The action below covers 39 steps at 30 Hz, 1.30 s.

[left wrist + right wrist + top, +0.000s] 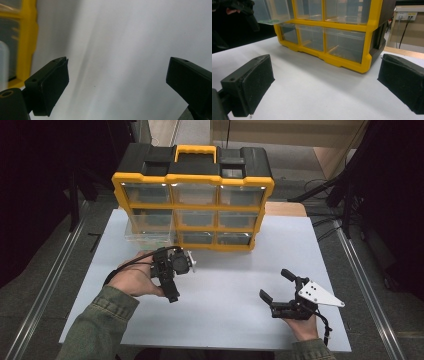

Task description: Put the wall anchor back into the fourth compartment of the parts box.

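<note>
white table (220, 290) | yellow drawer cabinet (192, 195) at back | both tongs spread, empty

The person's left hand (131, 279), in an olive-green sleeve (100, 322), held the black two-jaw left gripper (172, 270) tilted sideways above the table, its jaws spread wide with nothing between them. The right hand (301, 324) held the black right gripper (276, 284), topped by a grey triangular plate (319, 293), jaws likewise apart.
</note>
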Each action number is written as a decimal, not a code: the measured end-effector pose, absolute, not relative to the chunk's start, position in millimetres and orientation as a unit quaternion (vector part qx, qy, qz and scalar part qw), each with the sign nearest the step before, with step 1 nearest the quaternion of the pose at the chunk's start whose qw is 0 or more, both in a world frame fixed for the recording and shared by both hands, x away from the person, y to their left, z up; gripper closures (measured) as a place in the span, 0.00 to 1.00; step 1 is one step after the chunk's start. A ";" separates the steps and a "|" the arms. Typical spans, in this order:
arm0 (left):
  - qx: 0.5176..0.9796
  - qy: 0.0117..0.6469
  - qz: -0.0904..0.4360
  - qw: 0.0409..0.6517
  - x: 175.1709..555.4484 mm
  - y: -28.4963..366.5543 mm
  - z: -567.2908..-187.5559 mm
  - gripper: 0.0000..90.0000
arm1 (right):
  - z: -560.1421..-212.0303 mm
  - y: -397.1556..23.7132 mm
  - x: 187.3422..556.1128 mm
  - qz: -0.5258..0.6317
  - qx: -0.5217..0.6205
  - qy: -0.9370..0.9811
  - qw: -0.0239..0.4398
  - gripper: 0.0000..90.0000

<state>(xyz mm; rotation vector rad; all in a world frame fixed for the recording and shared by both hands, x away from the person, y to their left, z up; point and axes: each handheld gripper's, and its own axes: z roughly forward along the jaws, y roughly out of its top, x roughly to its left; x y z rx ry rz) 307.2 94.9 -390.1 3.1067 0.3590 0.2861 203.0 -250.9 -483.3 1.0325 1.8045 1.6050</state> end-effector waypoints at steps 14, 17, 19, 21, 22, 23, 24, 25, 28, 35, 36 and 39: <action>0.989 0.132 0.059 -0.009 305.0 119.1 -434.7 0.05 | -483.9 -249.5 203.6 0.588 0.380 0.667 0.254 0.00; 0.989 0.138 0.058 -0.006 303.9 127.6 -436.4 0.05 | -483.9 -249.4 203.6 0.588 0.381 0.667 0.254 0.00; 0.988 0.142 0.057 -0.008 302.5 134.7 -436.6 0.05 | -483.9 -249.3 203.7 0.587 0.381 0.667 0.255 0.00; 0.987 0.149 0.058 -0.003 301.0 144.0 -436.8 0.05 | -484.0 -249.1 203.6 0.587 0.381 0.668 0.254 0.00; 0.986 0.152 0.062 -0.001 300.5 147.9 -436.8 0.05 | -484.0 -249.0 203.5 0.587 0.381 0.668 0.254 0.00; 0.985 0.160 0.062 0.005 299.9 155.1 -436.7 0.05 | -484.0 -249.0 203.6 0.586 0.381 0.668 0.255 0.00; 0.984 0.165 0.064 0.009 299.7 161.3 -436.6 0.05 | -484.2 -248.8 203.6 0.586 0.380 0.669 0.255 0.00; 0.983 0.172 0.064 0.015 299.3 165.8 -436.8 0.05 | -484.2 -248.6 203.6 0.586 0.380 0.669 0.254 0.00; 0.978 0.196 0.061 0.029 297.1 184.9 -439.9 0.05 | -484.4 -248.1 203.9 0.586 0.380 0.670 0.253 0.00; 0.964 0.246 0.077 0.069 293.9 224.0 -443.3 0.05 | -484.9 -247.8 204.8 0.583 0.379 0.672 0.254 0.00; 0.961 0.254 0.082 0.077 293.7 229.4 -443.3 0.05 | -485.0 -247.8 204.9 0.583 0.379 0.672 0.254 0.00; 0.951 0.274 0.098 0.107 291.7 244.2 -443.1 0.05 | -485.2 -247.6 205.3 0.582 0.380 0.672 0.254 0.00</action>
